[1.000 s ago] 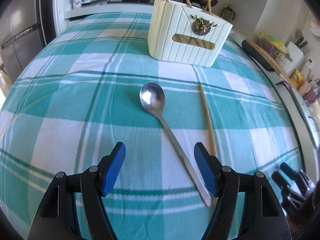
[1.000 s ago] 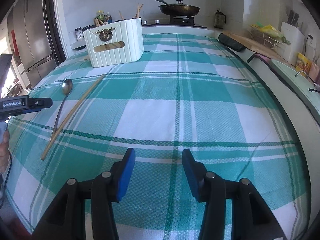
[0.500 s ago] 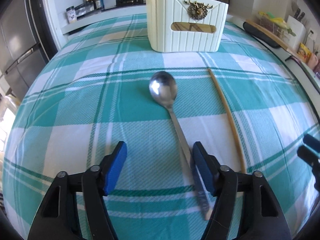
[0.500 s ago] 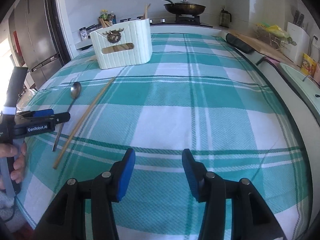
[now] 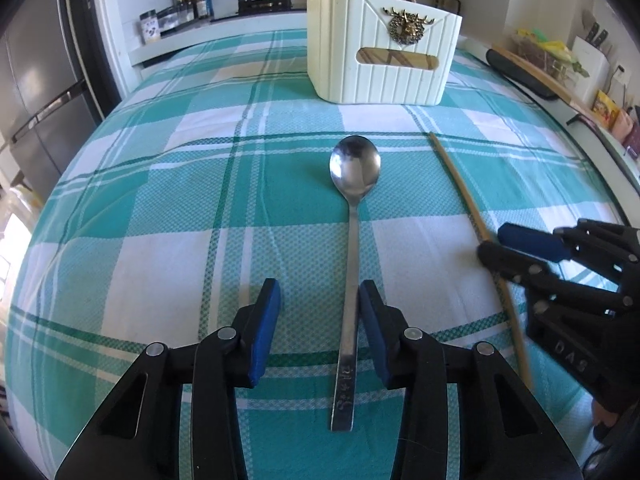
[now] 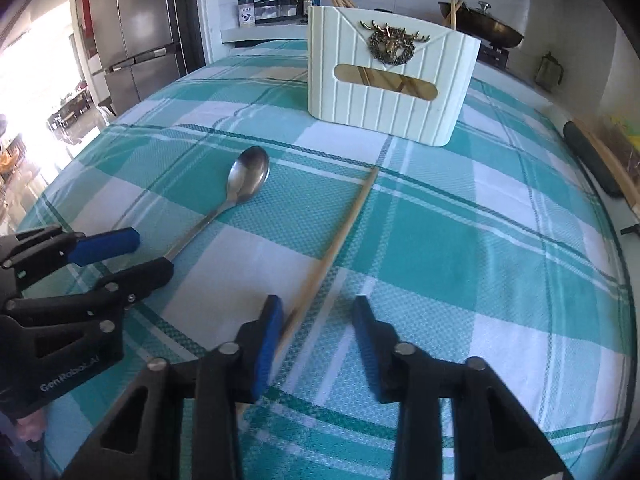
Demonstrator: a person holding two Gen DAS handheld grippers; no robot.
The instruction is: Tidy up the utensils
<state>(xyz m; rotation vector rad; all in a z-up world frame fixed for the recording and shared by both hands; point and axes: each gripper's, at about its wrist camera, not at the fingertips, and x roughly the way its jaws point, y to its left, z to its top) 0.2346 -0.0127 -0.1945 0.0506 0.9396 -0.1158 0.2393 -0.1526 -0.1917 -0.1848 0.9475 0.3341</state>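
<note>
A steel spoon [image 5: 352,216] lies on the green checked cloth, bowl away from me; it also shows in the right wrist view [image 6: 240,188]. My left gripper [image 5: 320,320] is open, its fingers either side of the spoon's handle, the handle close to the right finger. A single wooden chopstick [image 5: 472,216] lies right of the spoon. My right gripper [image 6: 316,332] is open over the chopstick's [image 6: 344,232] near end, which runs beside its left finger. A cream utensil holder [image 5: 380,64] with several chopsticks stands at the back, also in the right wrist view [image 6: 388,80].
The right gripper's body [image 5: 560,280] sits close to the right of the left one. The left gripper [image 6: 72,272] shows at the left in the right wrist view. A counter with a wok [image 6: 480,28], jars [image 5: 180,12] and a fridge [image 6: 132,32] lies behind the table.
The left gripper moved forward and now straddles the spoon handle. The right gripper swung left to the chopstick's near end. Both stay open.
</note>
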